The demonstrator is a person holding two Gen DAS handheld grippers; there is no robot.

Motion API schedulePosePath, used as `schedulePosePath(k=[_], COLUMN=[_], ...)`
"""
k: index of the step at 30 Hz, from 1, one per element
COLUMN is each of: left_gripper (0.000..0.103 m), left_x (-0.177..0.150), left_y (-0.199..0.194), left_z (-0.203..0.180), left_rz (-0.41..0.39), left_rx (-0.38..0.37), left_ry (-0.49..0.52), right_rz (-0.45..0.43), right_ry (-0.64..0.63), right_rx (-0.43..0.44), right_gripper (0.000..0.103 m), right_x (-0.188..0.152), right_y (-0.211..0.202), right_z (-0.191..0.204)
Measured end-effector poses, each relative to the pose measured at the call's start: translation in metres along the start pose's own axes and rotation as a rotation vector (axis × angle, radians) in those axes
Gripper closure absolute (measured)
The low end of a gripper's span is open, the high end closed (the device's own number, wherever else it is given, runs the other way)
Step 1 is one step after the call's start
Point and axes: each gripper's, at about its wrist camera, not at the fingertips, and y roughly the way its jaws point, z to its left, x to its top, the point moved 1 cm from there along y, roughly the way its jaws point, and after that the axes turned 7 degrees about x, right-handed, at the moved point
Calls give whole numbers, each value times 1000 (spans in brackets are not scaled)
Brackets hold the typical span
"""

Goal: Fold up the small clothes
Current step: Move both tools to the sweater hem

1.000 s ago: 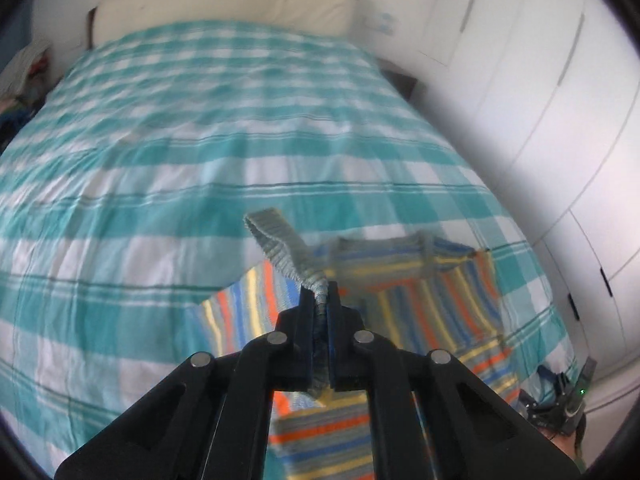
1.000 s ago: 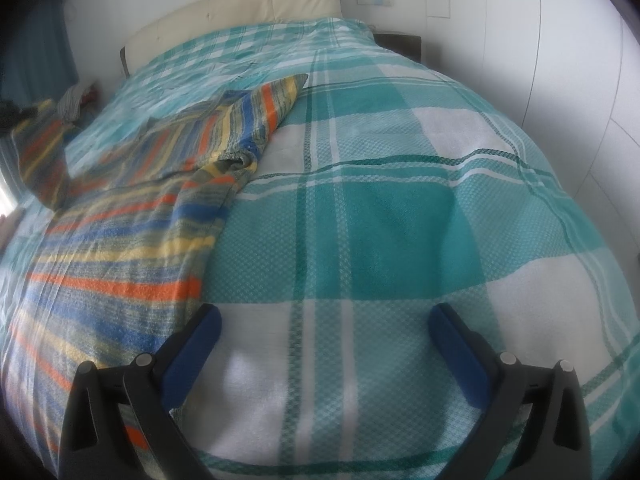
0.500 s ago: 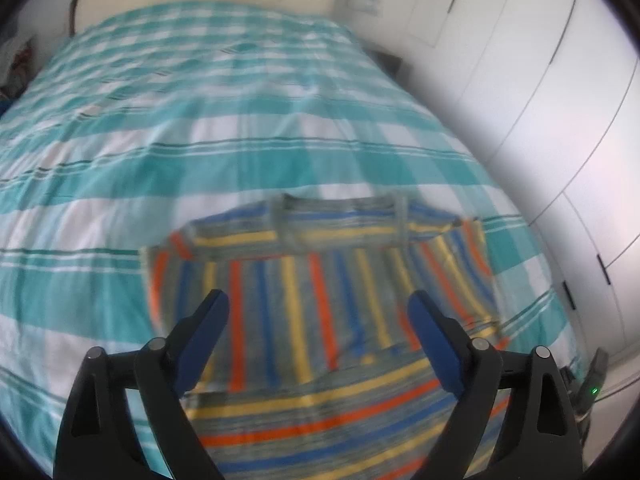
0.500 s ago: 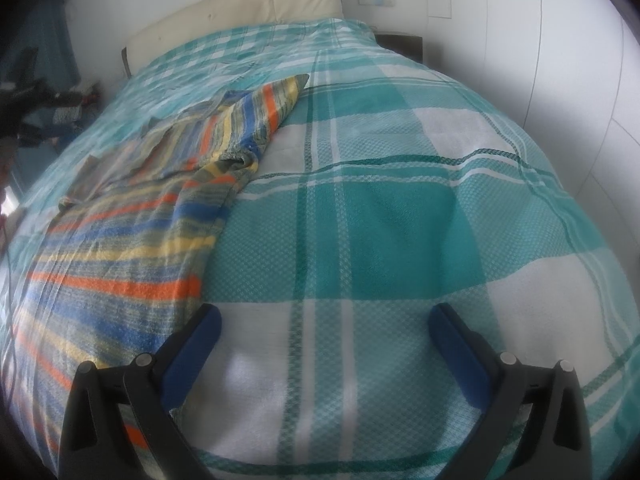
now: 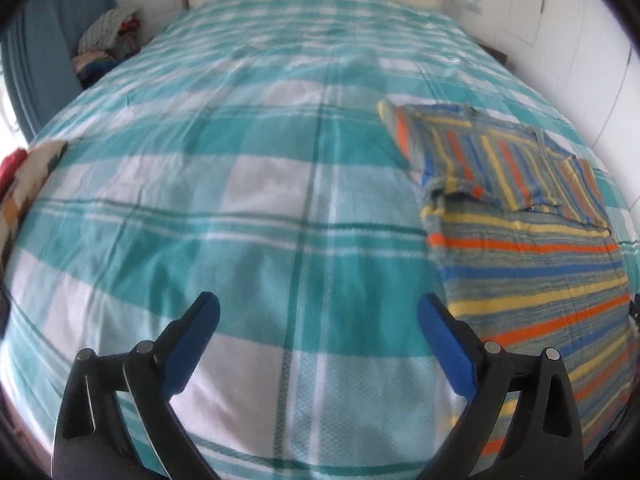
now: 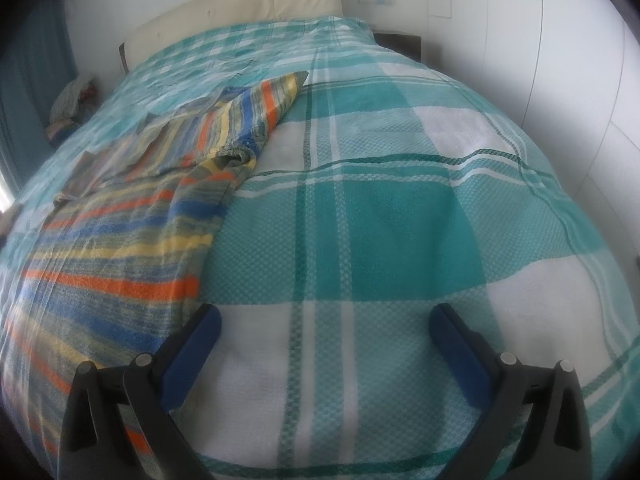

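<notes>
Since the earlier frames the left tongs (image 5: pixel 318 312) have let go of the sleeve and swung left; their jaws, shut on cloth a second ago, now stand wide apart over bare bedspread (image 5: pixel 248 184), holding nothing. The right tongs (image 6: pixel 324 322) have not shifted: jaws spread wide, empty, above the same checked patch.

The striped shirt (image 5: pixel 520 216) lies flat on the bed, ahead and to the right of the left tongs, with one sleeve folded across its upper part. In the right view the same garment (image 6: pixel 132 216) lies ahead and to the left of the right tongs, its other sleeve (image 6: pixel 256 120) extended away from them, unfolded.

Risks, as judged:
- The folded sleeve rests loose; a drag on the body of the shirt could pull it open again.
- The bedspread is soft and creased; a low pinch may take bedspread along with shirt.
- The remaining sleeve lies at the far end of the garment; a grasp at its rumpled cuff area may bunch it.

Not determinable:
- The shirt's near hem runs out of frame in both views.
- The left view is motion-blurred.
- A pile of cloth (image 5: pixel 106 42) beside the bed, far ahead to the left, cannot be identified further.
- A red and patterned item (image 5: pixel 24 176) at the left edge is cut off.
</notes>
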Motion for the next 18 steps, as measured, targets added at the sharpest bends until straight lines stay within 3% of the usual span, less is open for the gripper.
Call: schedulePosePath(k=[5,18], left_gripper=[4,1], left_x=[-17,-21], left_y=[30,30], left_z=[-6,-6], left_rz=[43,54], left_rx=[21,36], left_ry=[-23,-29], right_rz=[-12,-14], right_ry=[-3,-14], right_rx=[4,-9], right_gripper=[0,0], right_x=[-2,-3], right_y=[-1,0], right_z=[-1,1])
